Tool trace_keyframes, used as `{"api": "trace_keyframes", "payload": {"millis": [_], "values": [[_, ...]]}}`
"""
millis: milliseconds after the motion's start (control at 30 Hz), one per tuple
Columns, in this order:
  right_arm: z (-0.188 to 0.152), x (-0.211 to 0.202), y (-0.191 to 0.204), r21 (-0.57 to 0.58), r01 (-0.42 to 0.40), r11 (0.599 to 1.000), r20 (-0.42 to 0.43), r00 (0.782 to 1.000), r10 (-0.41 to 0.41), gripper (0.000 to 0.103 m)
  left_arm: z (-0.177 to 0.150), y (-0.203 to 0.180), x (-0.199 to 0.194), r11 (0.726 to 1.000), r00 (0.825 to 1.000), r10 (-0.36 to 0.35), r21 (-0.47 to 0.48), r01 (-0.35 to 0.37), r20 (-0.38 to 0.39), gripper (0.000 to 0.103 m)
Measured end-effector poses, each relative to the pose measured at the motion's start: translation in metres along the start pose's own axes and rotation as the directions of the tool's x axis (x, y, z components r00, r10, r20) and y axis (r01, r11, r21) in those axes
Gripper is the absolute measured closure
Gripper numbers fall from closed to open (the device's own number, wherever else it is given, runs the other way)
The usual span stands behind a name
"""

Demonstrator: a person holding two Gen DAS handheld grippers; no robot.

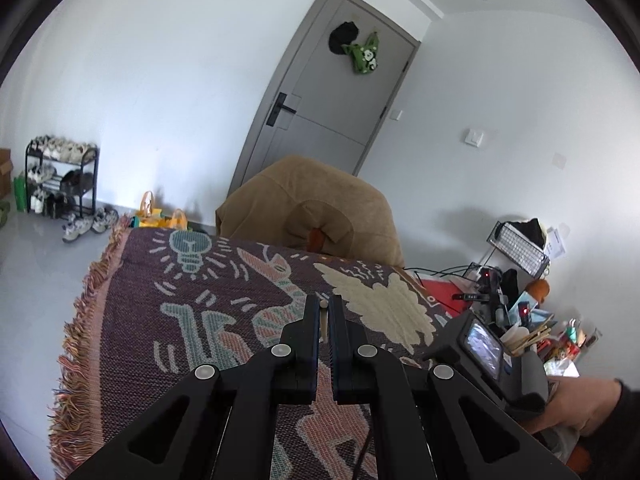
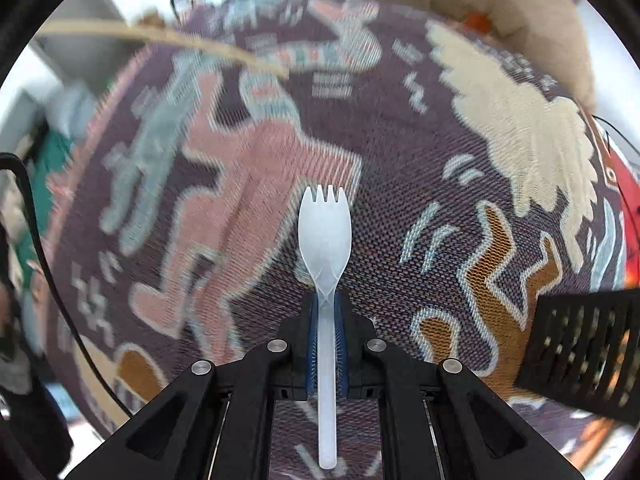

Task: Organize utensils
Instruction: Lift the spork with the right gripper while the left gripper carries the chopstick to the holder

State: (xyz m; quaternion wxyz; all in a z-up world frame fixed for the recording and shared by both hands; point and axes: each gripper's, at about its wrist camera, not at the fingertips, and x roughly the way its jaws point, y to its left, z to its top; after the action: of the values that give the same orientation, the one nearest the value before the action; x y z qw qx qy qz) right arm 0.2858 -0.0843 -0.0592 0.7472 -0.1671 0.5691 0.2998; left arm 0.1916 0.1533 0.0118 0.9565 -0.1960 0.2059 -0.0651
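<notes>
In the right wrist view my right gripper (image 2: 325, 300) is shut on the handle of a white plastic spork (image 2: 325, 232). Its tines point away from me, above the patterned woven cloth (image 2: 400, 152). In the left wrist view my left gripper (image 1: 323, 300) is shut on a thin pale wooden stick (image 1: 324, 320), seen nearly end-on between the pads. A long wooden stick (image 2: 160, 38) crosses the upper left of the right wrist view, blurred. The right gripper's body (image 1: 480, 348) and the hand (image 1: 580, 404) holding it show at the lower right of the left wrist view.
A black mesh container (image 2: 584, 352) stands at the cloth's right edge. Wooden utensils in a cup (image 1: 524, 338) stand among clutter and a wire rack (image 1: 520, 248) at the right. A tan cushioned chair (image 1: 320, 208) sits behind the table, and a cable (image 2: 48, 264) runs at left.
</notes>
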Motion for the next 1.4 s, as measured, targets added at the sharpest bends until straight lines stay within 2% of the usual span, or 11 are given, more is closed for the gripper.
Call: {"api": "trace_keyframes", "payload": {"millis": [67, 167, 300, 400, 567, 667, 967, 1067, 1133, 1200, 1400], "values": [[-0.021, -0.030, -0.014, 0.036, -0.024, 0.999, 0.105, 0.994, 0.020, 0.094, 0.002, -0.010, -0.002, 1.000, 1.000, 0.005, 0.030, -0.005, -0.003, 0.099], [-0.044, -0.058, -0.028, 0.079, -0.061, 0.995, 0.235, 0.971, 0.041, 0.094, 0.003, -0.025, -0.002, 0.998, 1.000, 0.009, 0.065, -0.008, -0.010, 0.099], [-0.063, -0.090, -0.044, 0.135, -0.119, 0.984, 0.417, 0.908, 0.053, 0.094, 0.002, -0.053, -0.002, 0.993, 1.000, 0.010, 0.117, -0.007, -0.022, 0.099], [-0.068, -0.088, -0.048, 0.138, -0.150, 0.979, 0.507, 0.860, 0.060, 0.094, 0.002, -0.072, -0.003, 0.990, 1.000, 0.005, 0.143, -0.001, -0.025, 0.099], [-0.076, -0.093, -0.047, 0.127, -0.171, 0.977, 0.592, 0.804, 0.064, 0.094, 0.004, -0.099, -0.003, 0.984, 0.999, -0.009, 0.177, 0.014, -0.032, 0.099], [-0.087, -0.109, -0.052, 0.117, -0.184, 0.976, 0.648, 0.759, 0.066, 0.094, 0.006, -0.116, -0.005, 0.979, 0.999, -0.023, 0.200, 0.029, -0.032, 0.099], [-0.118, -0.184, -0.078, 0.117, -0.174, 0.978, 0.820, 0.572, 0.004, 0.094, 0.016, -0.164, -0.006, 0.960, 0.996, -0.075, 0.264, 0.088, -0.057, 0.099], [-0.123, -0.200, -0.082, 0.113, -0.160, 0.981, 0.851, 0.525, -0.013, 0.094, 0.019, -0.178, -0.004, 0.954, 0.993, -0.096, 0.279, 0.111, -0.066, 0.099], [-0.125, -0.211, -0.086, 0.108, -0.142, 0.984, 0.875, 0.484, -0.026, 0.094, 0.020, -0.185, -0.001, 0.952, 0.991, -0.109, 0.281, 0.126, -0.075, 0.099], [-0.129, -0.217, -0.093, 0.107, -0.133, 0.985, 0.890, 0.454, -0.035, 0.094, 0.020, -0.190, 0.001, 0.949, 0.988, -0.125, 0.279, 0.144, -0.086, 0.099], [-0.125, -0.221, -0.114, 0.138, -0.142, 0.980, 0.912, 0.405, -0.070, 0.094, 0.020, -0.206, 0.010, 0.940, 0.980, -0.163, 0.282, 0.190, -0.118, 0.099]]}}
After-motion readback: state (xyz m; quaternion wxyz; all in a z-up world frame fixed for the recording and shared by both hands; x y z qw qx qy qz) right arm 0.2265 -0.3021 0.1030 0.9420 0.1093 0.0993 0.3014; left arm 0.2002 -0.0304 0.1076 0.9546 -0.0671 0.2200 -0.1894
